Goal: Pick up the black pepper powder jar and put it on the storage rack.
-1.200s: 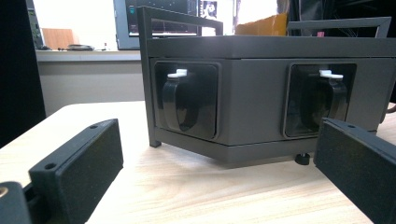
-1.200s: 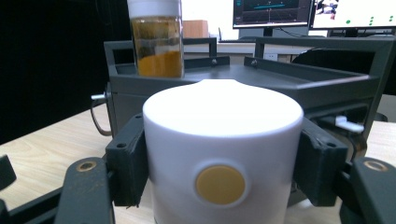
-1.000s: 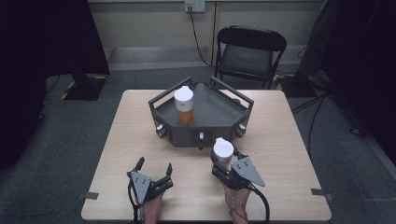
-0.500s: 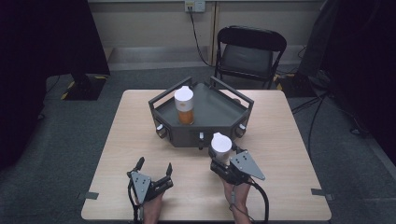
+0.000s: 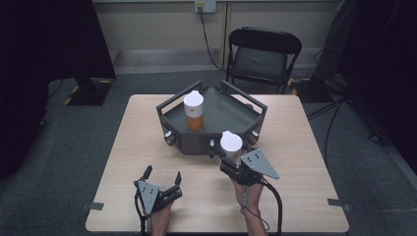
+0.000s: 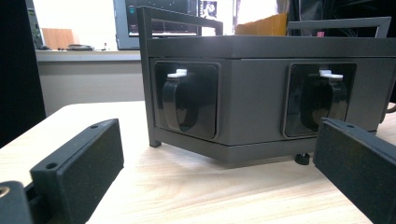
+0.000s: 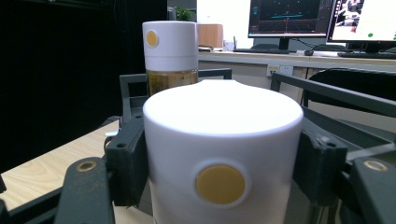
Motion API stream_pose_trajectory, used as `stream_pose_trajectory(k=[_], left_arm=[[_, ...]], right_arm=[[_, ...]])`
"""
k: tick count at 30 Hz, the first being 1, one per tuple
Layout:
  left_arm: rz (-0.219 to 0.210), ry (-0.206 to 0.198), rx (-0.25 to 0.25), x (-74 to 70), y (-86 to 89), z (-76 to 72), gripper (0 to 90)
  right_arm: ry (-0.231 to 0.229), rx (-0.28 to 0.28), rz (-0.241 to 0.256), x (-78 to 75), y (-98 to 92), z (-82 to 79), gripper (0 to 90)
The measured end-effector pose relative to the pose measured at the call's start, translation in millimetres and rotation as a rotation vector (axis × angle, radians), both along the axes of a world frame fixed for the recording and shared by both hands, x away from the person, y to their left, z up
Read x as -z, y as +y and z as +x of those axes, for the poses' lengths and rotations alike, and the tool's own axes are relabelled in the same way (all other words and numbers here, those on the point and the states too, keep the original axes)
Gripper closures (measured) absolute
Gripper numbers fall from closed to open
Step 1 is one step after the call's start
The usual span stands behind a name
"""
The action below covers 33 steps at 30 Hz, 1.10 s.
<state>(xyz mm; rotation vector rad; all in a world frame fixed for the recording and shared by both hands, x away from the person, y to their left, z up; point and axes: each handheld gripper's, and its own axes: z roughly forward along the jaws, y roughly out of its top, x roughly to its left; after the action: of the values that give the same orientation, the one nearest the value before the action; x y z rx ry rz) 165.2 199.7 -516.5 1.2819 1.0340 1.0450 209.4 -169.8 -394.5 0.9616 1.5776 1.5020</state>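
A dark grey tray (image 5: 223, 113) with rails stands mid-table, and a white-capped jar (image 5: 193, 110) of orange-brown contents stands upright in it. My right gripper (image 5: 230, 161) is shut on a second white-capped jar (image 5: 230, 145), held just in front of the tray's near wall. In the right gripper view the held jar's white cap (image 7: 223, 154) with a yellow dot sits between the jaws, with the other jar (image 7: 170, 51) behind it. My left gripper (image 5: 162, 176) rests open near the table's front edge, its fingers (image 6: 79, 168) spread and nothing between them, facing the tray's front wall (image 6: 261, 93).
The wooden table (image 5: 300, 147) has bare surface left and right of the tray. A black folding chair (image 5: 263, 54) stands behind the far edge. Two black latches with white clips (image 6: 180, 98) sit in the tray's front wall.
My right gripper has carried the held jar a little forward and left, closer to the tray's near wall. The left gripper has stayed put.
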Motion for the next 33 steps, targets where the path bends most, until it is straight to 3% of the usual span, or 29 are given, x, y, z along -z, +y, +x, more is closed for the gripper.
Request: stream_pose_trajectory(k=[19, 33], left_arm=[[0.000, 0.000, 0.000, -0.1, 0.0, -0.1, 1.3], [0.000, 0.000, 0.000, -0.1, 0.1, 0.0, 1.3]], right_arm=[[-0.013, -0.004, -0.004, -33.2, 3.5, 19.7, 30.2], [-0.032, -0.006, -0.010, -58.3, 8.4, 43.3, 30.2]])
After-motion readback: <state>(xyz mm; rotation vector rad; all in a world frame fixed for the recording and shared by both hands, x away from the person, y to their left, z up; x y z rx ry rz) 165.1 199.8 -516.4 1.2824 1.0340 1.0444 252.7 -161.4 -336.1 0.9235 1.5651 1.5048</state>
